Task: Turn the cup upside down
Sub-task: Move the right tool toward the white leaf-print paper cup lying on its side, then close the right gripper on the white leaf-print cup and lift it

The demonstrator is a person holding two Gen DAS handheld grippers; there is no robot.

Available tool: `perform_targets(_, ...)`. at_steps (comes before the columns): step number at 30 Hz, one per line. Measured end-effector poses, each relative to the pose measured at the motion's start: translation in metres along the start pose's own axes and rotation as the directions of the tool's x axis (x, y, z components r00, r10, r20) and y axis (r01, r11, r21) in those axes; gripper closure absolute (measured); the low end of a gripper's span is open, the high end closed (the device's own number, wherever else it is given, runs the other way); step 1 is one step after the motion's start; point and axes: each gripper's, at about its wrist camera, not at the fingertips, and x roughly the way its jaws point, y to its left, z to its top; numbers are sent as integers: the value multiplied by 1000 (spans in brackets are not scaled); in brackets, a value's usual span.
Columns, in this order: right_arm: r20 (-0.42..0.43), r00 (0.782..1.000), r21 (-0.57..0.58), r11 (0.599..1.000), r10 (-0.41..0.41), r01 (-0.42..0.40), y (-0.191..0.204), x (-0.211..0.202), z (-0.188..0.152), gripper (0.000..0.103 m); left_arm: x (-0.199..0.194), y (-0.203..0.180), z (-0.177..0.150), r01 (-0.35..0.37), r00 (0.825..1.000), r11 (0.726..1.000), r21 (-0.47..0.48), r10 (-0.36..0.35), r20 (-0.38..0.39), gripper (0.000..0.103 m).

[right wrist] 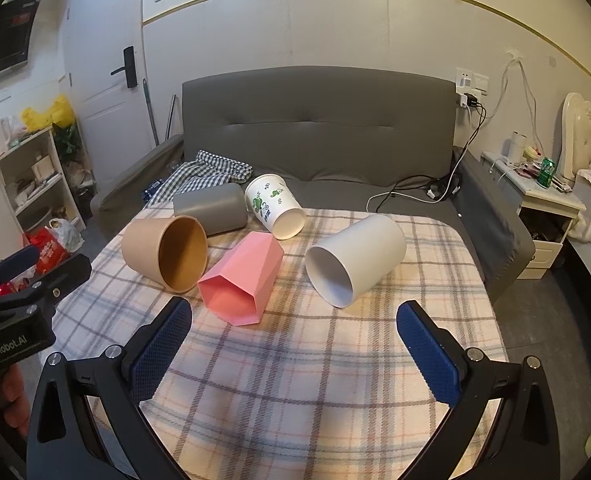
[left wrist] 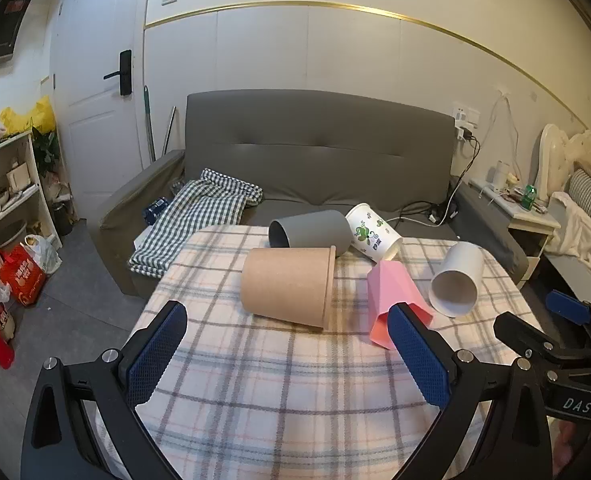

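Right wrist view is showing five cups lying on their sides on a plaid tablecloth, none yet standing mouth-down.

Item 1: white cup, lying at about 1 o'clock from the right gripper, mouth facing the camera, apart from the others. Item 2: pink faceted cup, at 11 o'clock, mouth toward the camera, just beside the kraft paper cup at 10 o'clock. Item 3: grey cup and printed paper cup, lying farther back near the table's far edge, in front of a grey sofa.

Tools: right gripper is hanging over the near cloth with its jaws spread wide, holding nothing. Left wrist view is showing the left gripper likewise wide and empty, with the kraft paper cup at 12 o'clock and the pink faceted cup at 1 o'clock, partly behind its right finger.

Handling, as judged: all are looking light and thin-walled; the paper ones are likely to crush under a hard squeeze, while the smooth white cup may roll or slip. A mid-wall hold across the barrel, gently closed, is seeming safest, leaving the rim free to land flat. Which cup is being taken first cannot be told.
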Motion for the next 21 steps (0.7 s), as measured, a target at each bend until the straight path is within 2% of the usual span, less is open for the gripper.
perform_targets(3,1,1000,-28,1000,0,0,5,1,2,0,2,1,4,-8,1000,1000,-3,8,-6,0)
perform_targets(9,-19,999,-64,997,49,-50,15,7,17,0,5,11,20,-10,1000,999,-44,8,-30,0)
perform_targets(17,-87,988,-188,972,126,-140,29,41,71,0,31,24,44,-46,998,999,-16,45,-47,0)
perform_targets(21,-125,988,-277,954,88,-119,34,76,100,0,55,35,60,-65,996,998,-18,64,-60,0)
